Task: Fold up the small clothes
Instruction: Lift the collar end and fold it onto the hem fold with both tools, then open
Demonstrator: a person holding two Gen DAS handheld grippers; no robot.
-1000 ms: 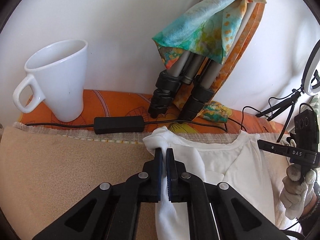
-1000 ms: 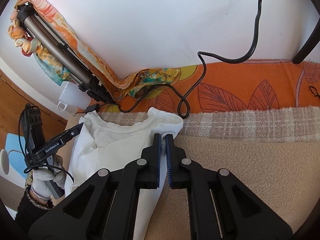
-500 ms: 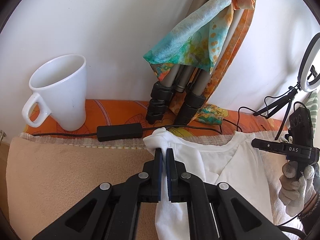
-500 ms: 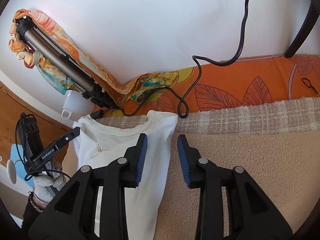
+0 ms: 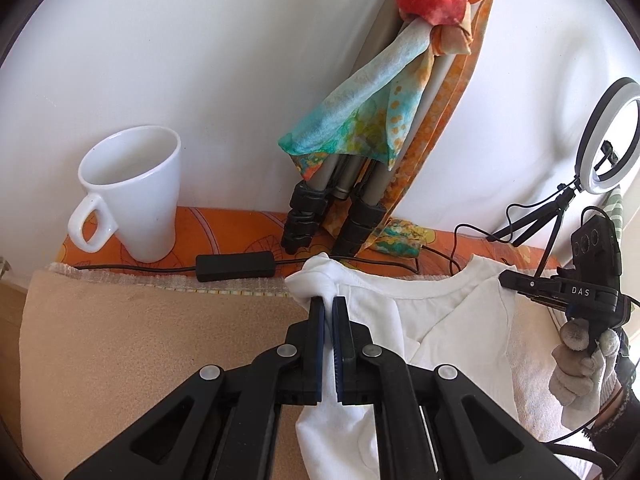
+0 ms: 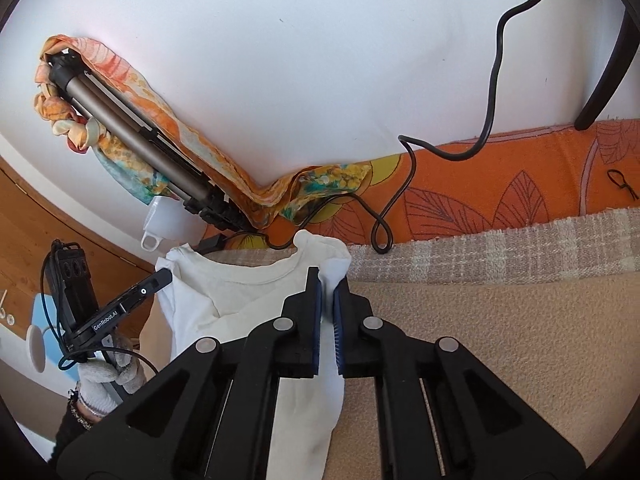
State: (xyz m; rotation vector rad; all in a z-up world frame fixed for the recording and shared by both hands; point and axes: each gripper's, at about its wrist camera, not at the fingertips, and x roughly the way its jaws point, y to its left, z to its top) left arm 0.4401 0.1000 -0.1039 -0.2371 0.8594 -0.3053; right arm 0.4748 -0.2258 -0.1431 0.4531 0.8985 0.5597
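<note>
I had the left gripper (image 5: 328,308) pinched tight on one shoulder corner of the small white shirt (image 5: 448,320), a knot of cloth bunching out past the blue pads. The right gripper (image 6: 327,288) had just been closing, and its jaws now pressed together on the opposite shoulder corner, with the white fabric running down between the fingers. The shirt lay spread between the two tools on the beige blanket (image 5: 152,340), its round neckline toward the far edge, near the orange leaf-print cloth (image 6: 500,192). In the left view I saw the right gloved hand (image 5: 580,364) at the right edge, gripping its tool by the handle. Far left on the orange cloth stood a white mug (image 5: 136,196), upright, handle toward the left. Just right of it a folded tripod (image 5: 340,208) wrapped in a colourful scarf (image 5: 360,120) leaned against the white wall. A black cable (image 6: 492,92) trailed down the wall and looped on the cloth beyond the shirt. A ring light (image 5: 608,136) stood at the far right.
</note>
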